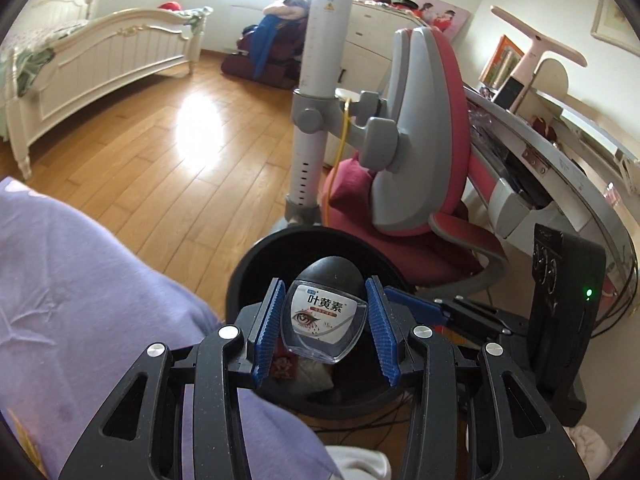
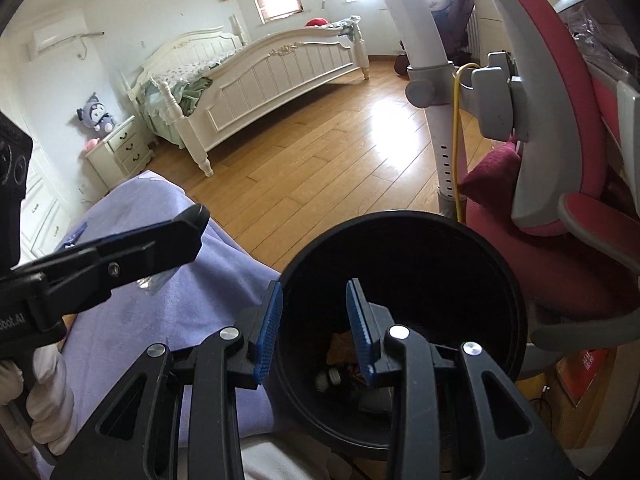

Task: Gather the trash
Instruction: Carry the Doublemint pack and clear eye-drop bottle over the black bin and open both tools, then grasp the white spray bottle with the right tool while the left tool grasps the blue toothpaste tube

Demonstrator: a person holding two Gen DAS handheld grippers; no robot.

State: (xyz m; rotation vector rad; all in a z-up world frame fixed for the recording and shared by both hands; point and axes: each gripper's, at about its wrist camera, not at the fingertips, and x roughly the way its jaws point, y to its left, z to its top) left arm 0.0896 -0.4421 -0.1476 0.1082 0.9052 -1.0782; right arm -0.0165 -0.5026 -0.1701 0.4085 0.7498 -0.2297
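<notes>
My left gripper [image 1: 326, 300] is shut on a small clear eye-drop bottle [image 1: 324, 316] with a black cap and a white label, held over the open mouth of a round black trash bin [image 1: 248, 264]. Some trash lies at the bin's bottom. In the right wrist view my right gripper [image 2: 314, 312] is open and empty, its blue pads over the same bin [image 2: 496, 280], with scraps of trash [image 2: 340, 350] below. The left gripper's black body [image 2: 120, 252] shows at the left, over the purple cloth; the bottle it holds shows only as a clear edge.
A purple cloth [image 1: 80, 300] covers the surface to the left of the bin. A pink and grey chair [image 1: 432, 160] and a white adjustable post [image 1: 316, 92] stand just behind the bin. A desk [image 1: 560, 168] is at the right. A white bed [image 2: 280, 68] stands across the wood floor.
</notes>
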